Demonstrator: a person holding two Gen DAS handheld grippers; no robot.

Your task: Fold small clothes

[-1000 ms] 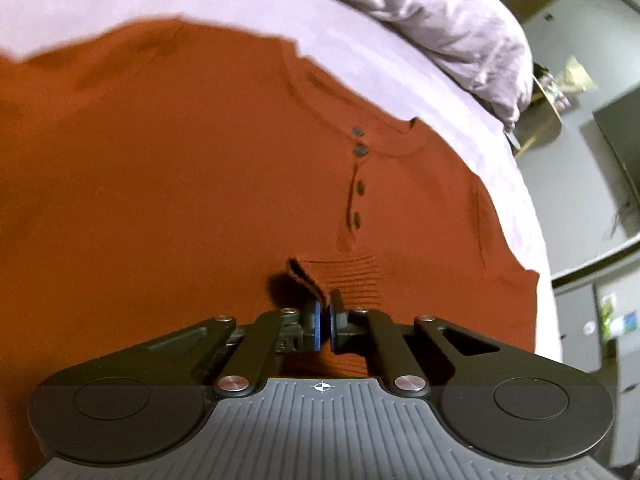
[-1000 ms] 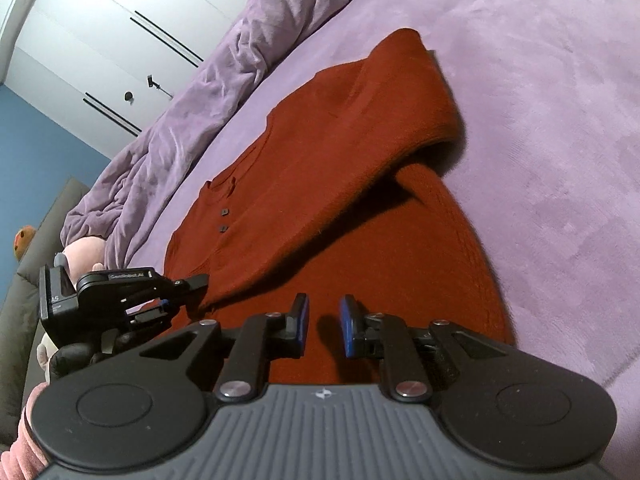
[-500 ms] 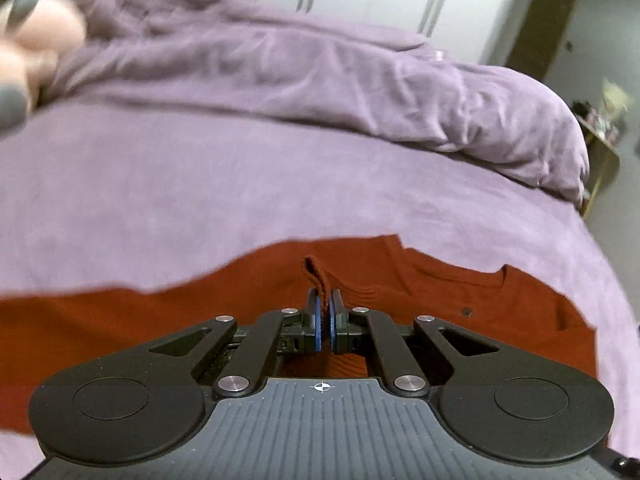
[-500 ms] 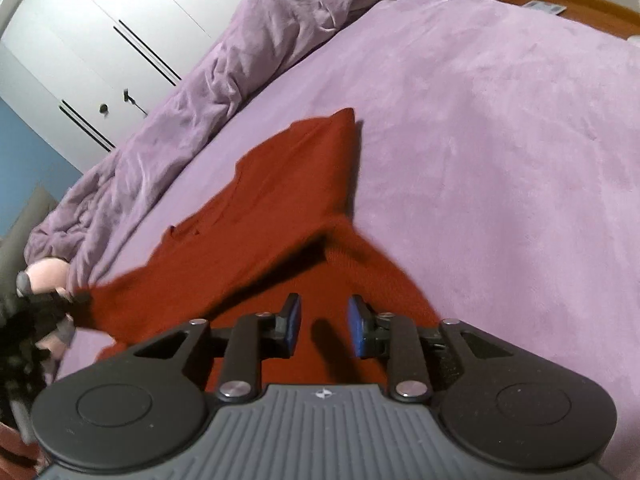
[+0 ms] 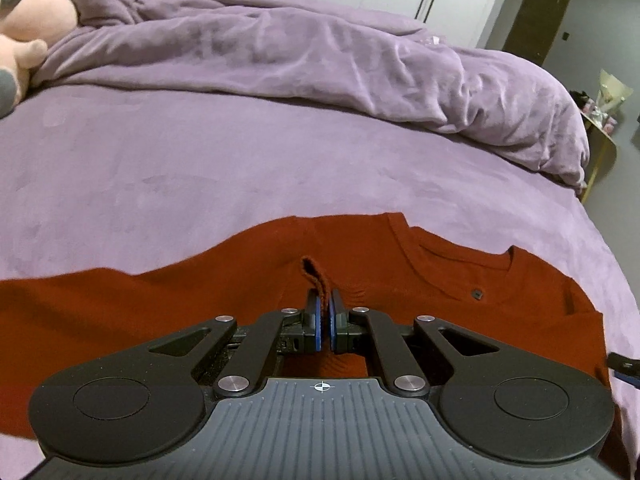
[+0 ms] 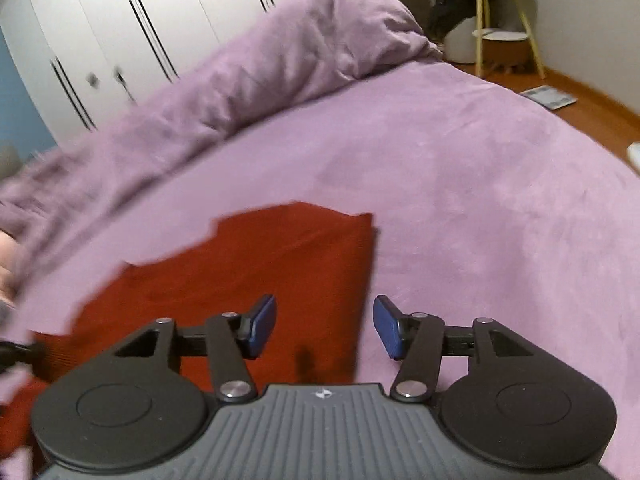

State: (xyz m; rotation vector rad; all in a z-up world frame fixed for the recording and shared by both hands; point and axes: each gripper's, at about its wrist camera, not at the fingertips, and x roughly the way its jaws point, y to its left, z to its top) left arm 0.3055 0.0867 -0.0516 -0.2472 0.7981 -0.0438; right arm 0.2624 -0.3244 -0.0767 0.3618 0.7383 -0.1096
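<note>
A rust-red knit sweater (image 5: 160, 304) lies spread on the purple bed sheet (image 5: 240, 168), its buttoned neckline (image 5: 460, 268) toward the right of the left wrist view. My left gripper (image 5: 325, 312) is shut on a ribbed edge (image 5: 316, 276) of the sweater, which stands up between its blue pads. In the right wrist view the sweater (image 6: 260, 264) lies with a straight edge just left of centre. My right gripper (image 6: 325, 322) hovers over that edge, its jaws opening, with nothing pinched between the blue pads (image 6: 386, 332).
A rumpled purple duvet (image 5: 320, 52) lies along the far side of the bed. A pink plush toy (image 5: 24, 28) sits at the far left. White wardrobe doors (image 6: 120, 40) stand behind. A yellow-legged side table (image 6: 504, 20) and wooden floor (image 6: 580, 96) lie beyond the bed's right edge.
The left gripper carried the pinched ribbed edge across the sweater toward the neckline, and its view tilted up. The right gripper let the cloth go, opened wide and swung toward the sweater's right edge.
</note>
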